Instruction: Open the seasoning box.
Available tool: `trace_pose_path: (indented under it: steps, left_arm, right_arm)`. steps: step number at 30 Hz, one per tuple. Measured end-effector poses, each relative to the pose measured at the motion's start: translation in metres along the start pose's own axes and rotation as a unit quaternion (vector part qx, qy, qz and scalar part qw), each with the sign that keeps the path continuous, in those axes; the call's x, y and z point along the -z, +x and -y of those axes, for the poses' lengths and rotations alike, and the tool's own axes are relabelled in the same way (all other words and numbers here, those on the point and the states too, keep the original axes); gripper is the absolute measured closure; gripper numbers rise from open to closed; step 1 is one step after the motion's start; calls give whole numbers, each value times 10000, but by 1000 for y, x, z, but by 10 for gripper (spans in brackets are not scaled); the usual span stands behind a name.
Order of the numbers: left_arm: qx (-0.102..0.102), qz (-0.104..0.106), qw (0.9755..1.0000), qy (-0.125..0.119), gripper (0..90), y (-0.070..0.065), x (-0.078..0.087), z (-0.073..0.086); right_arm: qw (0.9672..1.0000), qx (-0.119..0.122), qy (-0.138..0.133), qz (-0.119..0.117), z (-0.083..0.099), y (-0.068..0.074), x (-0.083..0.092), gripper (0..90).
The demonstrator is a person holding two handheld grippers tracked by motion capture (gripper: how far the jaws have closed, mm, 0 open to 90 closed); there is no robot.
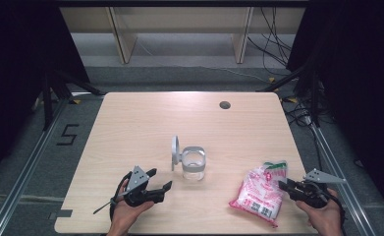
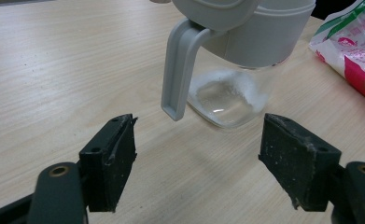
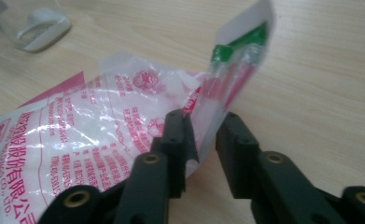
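Pink bag (image 1: 258, 194) lies at five o'clock on the counter (image 1: 140, 123), jar (image 1: 193, 164) central. Left tool (image 2: 196, 158) gapes empty toward the jar, ready to steady it. Right tool (image 3: 203, 140) straddles the bag's upright flap, pads apart, apparently regripping.

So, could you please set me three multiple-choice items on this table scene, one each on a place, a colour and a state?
1. Where does the bag lie relative to the jar?
A. behind it
B. to its right, nearer the person
C. inside it

2. What colour is the jar's lid?
A. grey
B. red
C. blue

3. How is the left gripper?
A. shut on the jar
B. shut on the bag
C. open

Answers: 1 B, the high view shows the bag by the right gripper. 2 A, the lid is grey. 3 C, its jaws stand apart with only table between them.
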State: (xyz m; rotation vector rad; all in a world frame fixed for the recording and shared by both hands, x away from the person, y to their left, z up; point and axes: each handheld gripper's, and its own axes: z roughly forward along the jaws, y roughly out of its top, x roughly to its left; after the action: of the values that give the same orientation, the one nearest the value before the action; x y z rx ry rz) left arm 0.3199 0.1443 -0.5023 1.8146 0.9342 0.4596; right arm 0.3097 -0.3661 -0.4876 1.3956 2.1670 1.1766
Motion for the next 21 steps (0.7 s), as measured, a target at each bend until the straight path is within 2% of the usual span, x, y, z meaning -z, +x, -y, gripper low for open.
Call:
trace_pose_path:
  steps: [1,2,4,6,7,8,9,10,11,12,14,15,16,17,18,19,20,21]
  left_arm:
    - [19,49,10000,-10,261,0,-1,0]
    - [119,32,9999,-42,261,-2,-2,1]
    - [62,37,10000,-10,261,-1,-1,1]
    - [76,15,10000,-7,261,-1,-1,1]
    - [68,14,10000,-10,261,-1,-1,1]
    - [57,23,10000,-5,261,-1,-2,1]
    - [73,1,10000,-2,261,-2,-2,1]
    - [121,-14,9999,-9,260,-3,-2,1]
    - [88,-6,10000,-6,260,-3,-2,1]
    - [74,-2,10000,1,261,-3,-2,1]
    - [68,37,10000,-1,261,-3,-3,1]
    - [83,30,10000,8,260,-3,-3,1]
    - [84,35,10000,7,260,-3,-3,1]
    - [73,38,10000,9,261,-3,-3,1]
    - [83,29,10000,6,260,-3,-3,1]
    - [97,22,10000,-3,260,-2,-3,1]
    - [98,14,10000,4,260,-2,-3,1]
    - [131,40,9999,-29,261,-2,-3,1]
  right_arm:
    - [9999,99,-30,-55,0,-2,-2,686]
    - [9997,-209,74,-46,0,2,-3,667]
    - [10000,19,58,-53,0,-2,-7,644]
    - [9995,-264,148,-124,1,0,-10,639]
    - [9999,27,48,-144,1,-5,-13,636]
    - [9994,-248,174,-154,0,0,-12,635]
    - [9998,-93,89,-164,0,-2,-15,635]
    - [9994,-255,167,-176,0,1,-16,634]
    - [9996,-165,159,-179,0,0,-18,634]
    - [9991,-324,235,-165,0,3,-19,630]
    - [9996,-129,221,-145,-2,1,-23,606]
    - [9992,-254,265,-148,-2,3,-25,607]
    - [9996,-83,214,-182,-2,-1,-28,609]
    - [9994,-70,283,-185,-3,-1,-29,616]
    - [9990,-276,300,-173,-3,3,-30,622]
    - [9995,2,295,-120,-4,0,-31,632]
    - [9991,-152,354,-156,-4,3,-31,645]
    - [9990,-179,387,-146,-4,4,-30,656]
